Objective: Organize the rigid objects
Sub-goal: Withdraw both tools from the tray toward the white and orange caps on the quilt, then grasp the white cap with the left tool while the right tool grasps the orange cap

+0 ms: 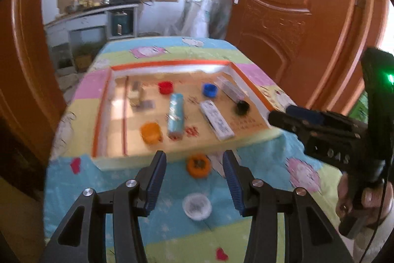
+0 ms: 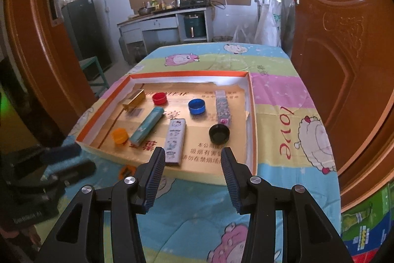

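A shallow cardboard tray (image 1: 99, 115) (image 2: 252, 120) with an orange rim lies on the table. In it are red (image 2: 159, 98), blue (image 2: 197, 106), orange (image 2: 119, 135) and black (image 2: 219, 133) caps, a teal tube (image 2: 147, 126), a white patterned box (image 2: 175, 141), a gold box (image 2: 134, 98) and a speckled stick (image 2: 222, 107). Outside the tray, an orange cap (image 1: 198, 165) and a clear cap (image 1: 197, 206) lie on the cloth. My left gripper (image 1: 194, 164) is open over them. My right gripper (image 2: 192, 159) is open and empty at the tray's near edge; it also shows in the left wrist view (image 1: 290, 115).
The table wears a pastel cartoon cloth (image 2: 295, 139). Brown doors (image 2: 344, 65) stand close on both sides. A kitchen counter (image 2: 162, 16) is behind the table. A green and blue carton (image 2: 367, 226) stands at the lower right.
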Action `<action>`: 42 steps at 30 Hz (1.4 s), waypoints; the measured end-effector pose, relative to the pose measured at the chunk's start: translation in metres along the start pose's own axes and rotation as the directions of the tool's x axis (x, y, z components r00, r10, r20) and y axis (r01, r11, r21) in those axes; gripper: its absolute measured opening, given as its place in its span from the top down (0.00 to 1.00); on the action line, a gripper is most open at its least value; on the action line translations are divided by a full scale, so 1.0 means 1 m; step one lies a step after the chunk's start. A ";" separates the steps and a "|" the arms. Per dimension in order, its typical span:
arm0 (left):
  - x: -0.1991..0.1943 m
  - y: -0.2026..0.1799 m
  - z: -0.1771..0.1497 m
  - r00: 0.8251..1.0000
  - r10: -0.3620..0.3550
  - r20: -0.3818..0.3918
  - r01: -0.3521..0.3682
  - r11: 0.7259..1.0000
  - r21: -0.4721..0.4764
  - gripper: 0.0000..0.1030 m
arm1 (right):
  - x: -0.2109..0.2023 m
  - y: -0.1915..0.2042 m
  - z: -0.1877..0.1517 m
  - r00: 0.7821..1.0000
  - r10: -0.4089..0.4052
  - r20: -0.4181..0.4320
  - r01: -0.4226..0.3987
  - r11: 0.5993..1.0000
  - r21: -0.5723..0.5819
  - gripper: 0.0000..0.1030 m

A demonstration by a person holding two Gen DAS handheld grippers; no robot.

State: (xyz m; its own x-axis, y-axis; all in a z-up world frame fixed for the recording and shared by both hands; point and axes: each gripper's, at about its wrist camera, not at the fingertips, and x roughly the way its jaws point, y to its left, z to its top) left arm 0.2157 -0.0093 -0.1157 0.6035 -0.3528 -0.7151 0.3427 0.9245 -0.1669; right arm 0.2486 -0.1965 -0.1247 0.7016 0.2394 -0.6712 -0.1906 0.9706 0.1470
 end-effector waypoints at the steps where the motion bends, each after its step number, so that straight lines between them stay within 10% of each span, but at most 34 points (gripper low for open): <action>1: 0.001 0.000 -0.004 1.000 -0.020 -0.011 0.020 1.000 -0.002 0.54 | -0.002 0.000 -0.001 1.000 0.001 0.000 -0.001 1.000 0.002 0.53; 16: 0.029 -0.001 -0.053 0.997 -0.018 -0.079 0.018 1.000 0.007 0.54 | -0.022 0.007 -0.020 1.000 0.022 -0.019 -0.022 1.000 0.009 0.53; 19: 0.030 -0.001 -0.054 0.998 0.006 -0.062 -0.006 1.000 0.011 0.70 | -0.019 0.008 -0.023 0.999 0.033 -0.031 -0.033 0.999 0.013 0.53; 29: -0.001 0.023 -0.057 0.999 0.044 0.009 -0.043 0.996 -0.076 0.70 | 0.008 0.032 -0.037 0.983 0.159 -0.088 -0.155 0.987 0.045 0.53; 42: -0.046 0.050 -0.057 0.984 0.156 0.086 -0.149 0.985 -0.089 0.70 | 0.076 0.094 -0.039 0.981 0.094 -0.169 -0.104 0.993 -0.050 0.59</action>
State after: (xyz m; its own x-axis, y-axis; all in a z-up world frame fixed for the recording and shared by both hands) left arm 0.1641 0.0616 -0.1299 0.7096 -0.2151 -0.6710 0.1838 0.9758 -0.1184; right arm 0.2572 -0.0885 -0.1903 0.5542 0.3224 -0.7674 -0.2969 0.9379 0.1795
